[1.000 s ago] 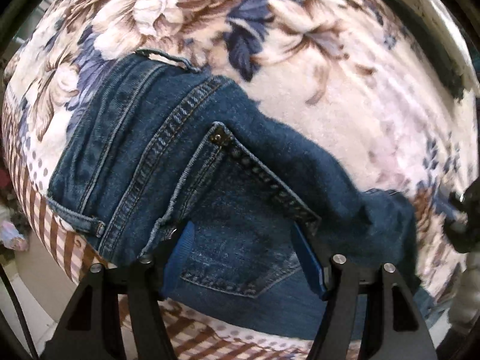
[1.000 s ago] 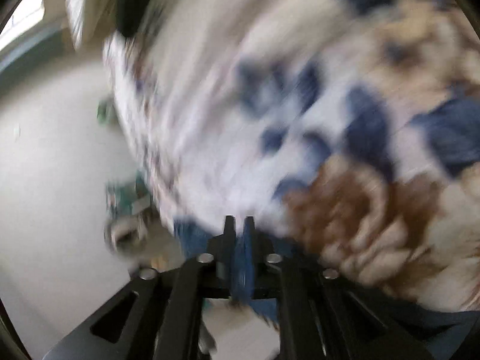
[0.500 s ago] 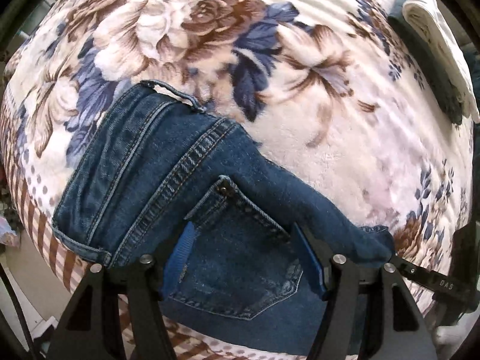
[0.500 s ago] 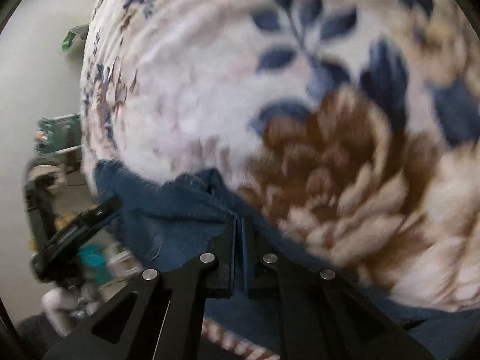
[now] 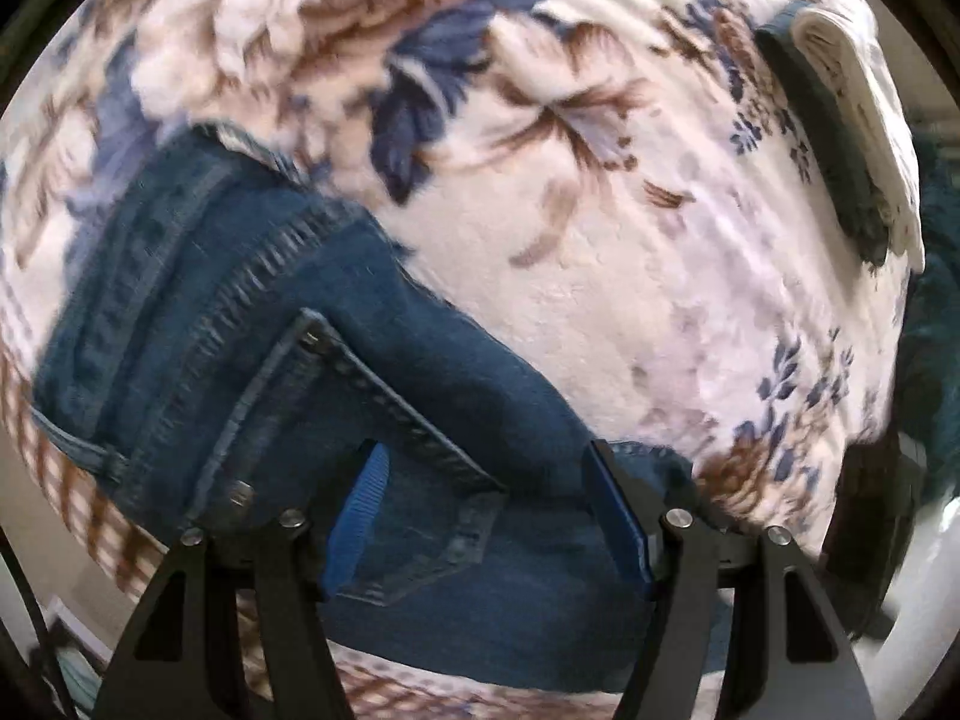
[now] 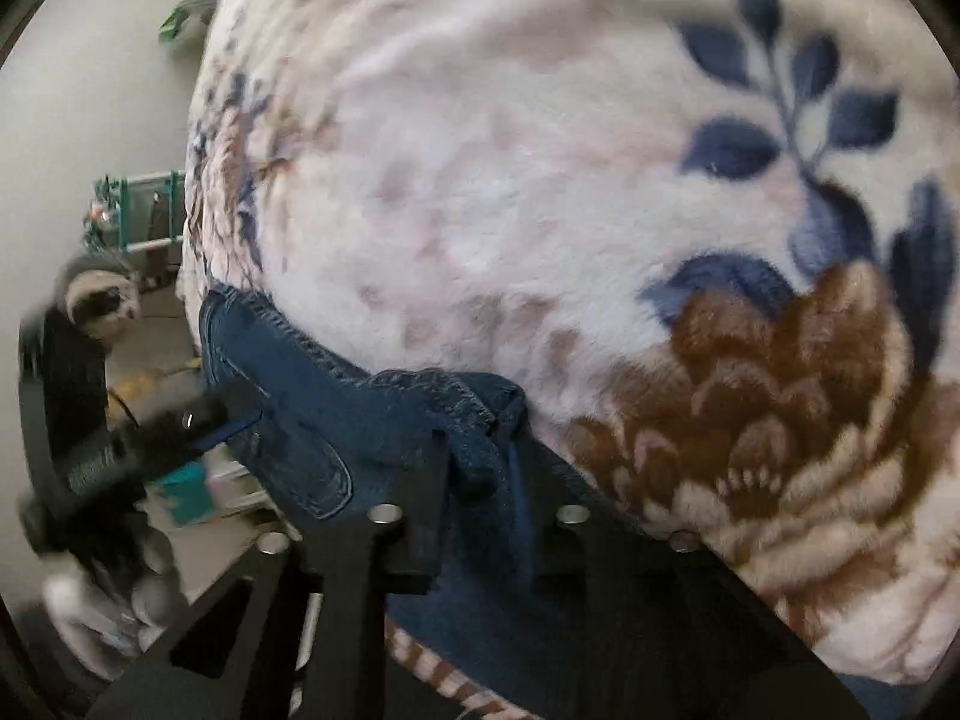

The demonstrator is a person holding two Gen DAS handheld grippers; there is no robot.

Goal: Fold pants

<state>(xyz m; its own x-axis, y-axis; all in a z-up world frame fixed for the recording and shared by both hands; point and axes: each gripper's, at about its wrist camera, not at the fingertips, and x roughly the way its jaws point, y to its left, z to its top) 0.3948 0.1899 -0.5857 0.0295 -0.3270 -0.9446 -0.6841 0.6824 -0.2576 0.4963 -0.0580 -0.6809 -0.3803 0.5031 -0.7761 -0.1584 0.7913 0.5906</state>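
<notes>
Blue jeans (image 5: 270, 360) lie along the near edge of a floral blanket (image 5: 600, 276), waistband to the left, back pocket up. My left gripper (image 5: 485, 456) hovers over that pocket, open, its blue pads well apart and holding nothing. In the right wrist view the jeans (image 6: 360, 408) run off to the left, and a bunched fold of denim sits between the jaws of my right gripper (image 6: 483, 456). Those jaws are opening, with a small gap, and the cloth rests loosely between them. The left gripper (image 6: 150, 438) shows as a dark blur at the left.
A stack of folded clothes (image 5: 840, 138), dark under white, lies at the blanket's far right. The blanket (image 6: 480, 180) drops off at the near edge and at the left, down to the floor. A green rack (image 6: 132, 210) and clutter stand on the floor there.
The right gripper swung in over the denim fold, shut on it, and has now parted its jaws slightly. The left gripper drifted a little over the pocket and stayed open.
</notes>
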